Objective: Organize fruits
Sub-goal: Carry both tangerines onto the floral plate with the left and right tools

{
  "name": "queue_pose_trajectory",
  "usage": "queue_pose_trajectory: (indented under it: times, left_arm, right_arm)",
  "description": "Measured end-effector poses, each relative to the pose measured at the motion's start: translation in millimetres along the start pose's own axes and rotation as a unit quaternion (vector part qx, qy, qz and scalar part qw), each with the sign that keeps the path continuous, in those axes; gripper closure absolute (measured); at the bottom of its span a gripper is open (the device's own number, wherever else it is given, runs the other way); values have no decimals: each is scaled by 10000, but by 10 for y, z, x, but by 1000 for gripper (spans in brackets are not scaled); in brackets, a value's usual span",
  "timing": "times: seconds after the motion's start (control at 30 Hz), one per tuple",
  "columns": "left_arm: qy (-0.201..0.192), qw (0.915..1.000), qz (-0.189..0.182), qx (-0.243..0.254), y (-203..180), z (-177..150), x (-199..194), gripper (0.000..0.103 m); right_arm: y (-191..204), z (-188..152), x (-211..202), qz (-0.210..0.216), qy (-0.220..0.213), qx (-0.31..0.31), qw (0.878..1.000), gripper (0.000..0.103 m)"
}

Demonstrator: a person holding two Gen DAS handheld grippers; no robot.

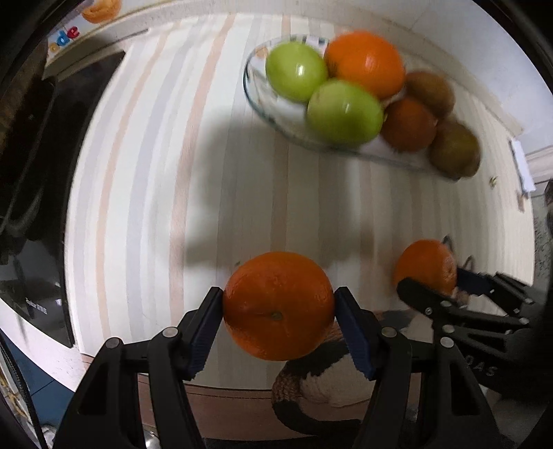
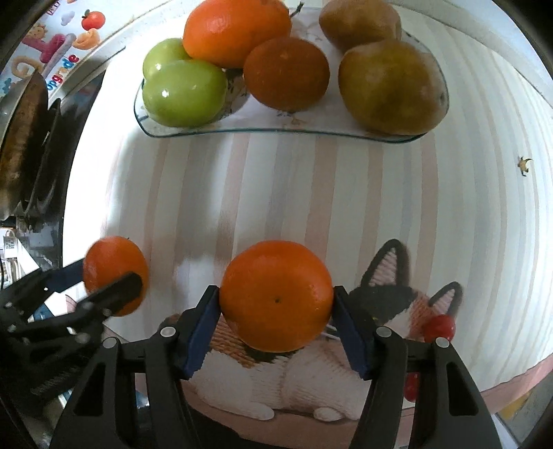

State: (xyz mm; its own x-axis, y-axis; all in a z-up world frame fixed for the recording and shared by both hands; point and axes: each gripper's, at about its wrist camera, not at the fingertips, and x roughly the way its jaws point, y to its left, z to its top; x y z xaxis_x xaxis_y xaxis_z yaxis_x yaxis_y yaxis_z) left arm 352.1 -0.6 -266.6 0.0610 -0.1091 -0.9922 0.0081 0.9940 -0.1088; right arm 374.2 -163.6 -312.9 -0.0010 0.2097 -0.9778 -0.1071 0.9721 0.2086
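My left gripper (image 1: 278, 307) is shut on an orange (image 1: 278, 305) held above the striped tablecloth. My right gripper (image 2: 276, 300) is shut on another orange (image 2: 276, 295). Each gripper with its orange also shows in the other view: the right one in the left wrist view (image 1: 427, 267) and the left one in the right wrist view (image 2: 115, 273). Ahead stands a glass plate (image 2: 276, 131), also in the left wrist view (image 1: 255, 93), holding two green apples (image 2: 183, 93), two oranges (image 2: 236, 29), and two brown pears (image 2: 392, 86).
A knitted cat-shaped mat (image 2: 390, 311) with a red bauble lies on the table below my right gripper. A dark appliance (image 1: 38, 179) stands along the table's left side. A wall poster with coloured letters (image 2: 48, 51) is at the back left.
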Motion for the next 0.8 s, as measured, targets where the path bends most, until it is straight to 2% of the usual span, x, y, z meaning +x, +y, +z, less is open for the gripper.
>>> queue_pose_trajectory:
  times: [0.1,0.27,0.43,0.63,0.8]
  left_arm:
    - [-208,9996,-163,-22,6,142,-261,40]
    - [-575,9975,-416,54,-27,570,-685,40]
    - [-773,9964,-282,194,-53,1119,-771,40]
    - [-424,9988,-103,241,-29,1830,-470,40]
    - [25,9997,-77,242,4,2170,-112,40]
  right_arm:
    - [-95,19,-188,133,-173,88,9997,37]
    - [-265,163,-724,481,-765,388,9952,37]
    - [-473,508,-1160,553,-1242,582,9890,36]
    - [-812,993,-1156,345,-1353,1051,9846,36]
    - [-1171,1323,-943,238,-1175,1388,9830,36]
